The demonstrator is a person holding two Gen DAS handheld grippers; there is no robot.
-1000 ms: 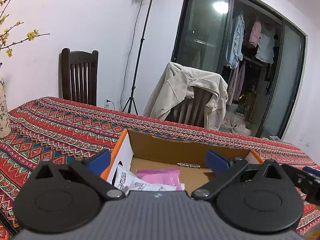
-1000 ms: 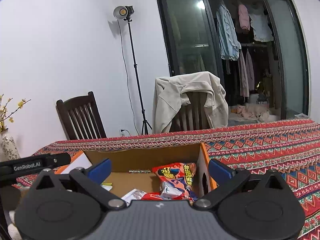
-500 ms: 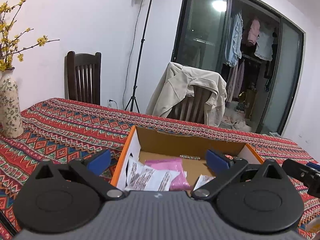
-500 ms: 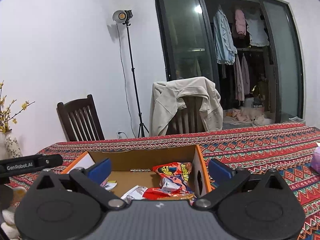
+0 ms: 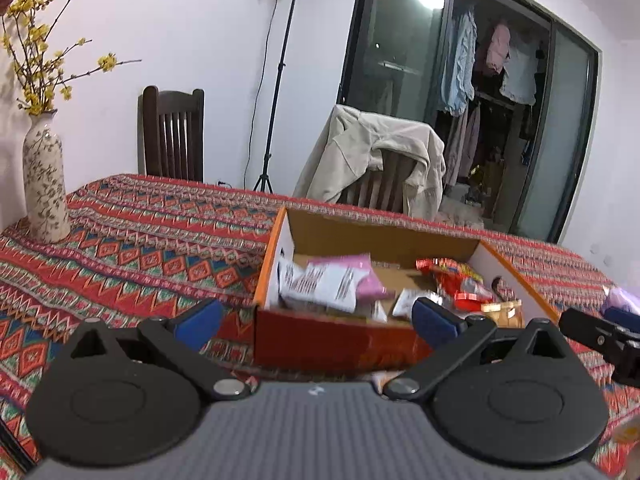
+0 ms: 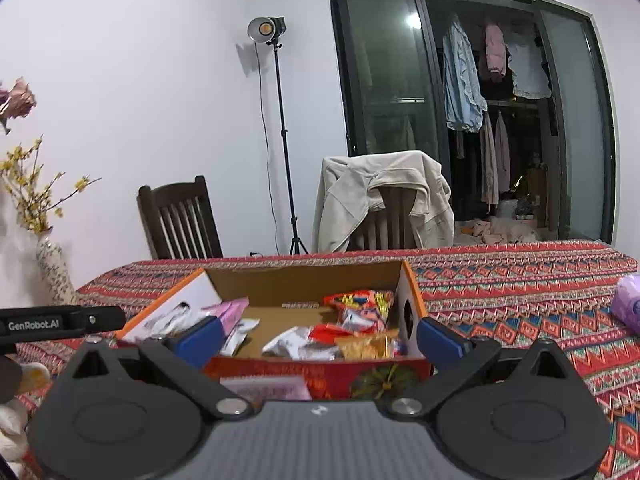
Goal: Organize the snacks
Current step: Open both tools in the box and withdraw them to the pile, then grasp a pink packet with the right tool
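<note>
An open cardboard box point(image 5: 384, 236) with orange edges sits on the patterned tablecloth; it also shows in the right wrist view point(image 6: 304, 276). Inside lie a white printed packet point(image 5: 320, 286), a pink packet point(image 5: 362, 276) and red snack bags point(image 5: 456, 276). The right wrist view shows the red bags point(image 6: 360, 304), a silver packet point(image 6: 296, 342) and an orange packet point(image 6: 368, 346). My left gripper point(image 5: 316, 320) is open and empty, in front of the box's near wall. My right gripper point(image 6: 318, 336) is open and empty, in front of the box. A pink packet point(image 6: 266, 388) lies before the box.
A floral vase point(image 5: 44, 184) with yellow blossoms stands at the table's left. A purple pack point(image 6: 628, 304) lies at the right. Two chairs point(image 6: 180, 220) stand behind the table, one draped with a beige jacket point(image 6: 380, 196). A light stand point(image 6: 280, 128) stands by the wall.
Both grippers have pulled back and up from the box, so its near wall and more of the contents now show. Both stay open and empty.
</note>
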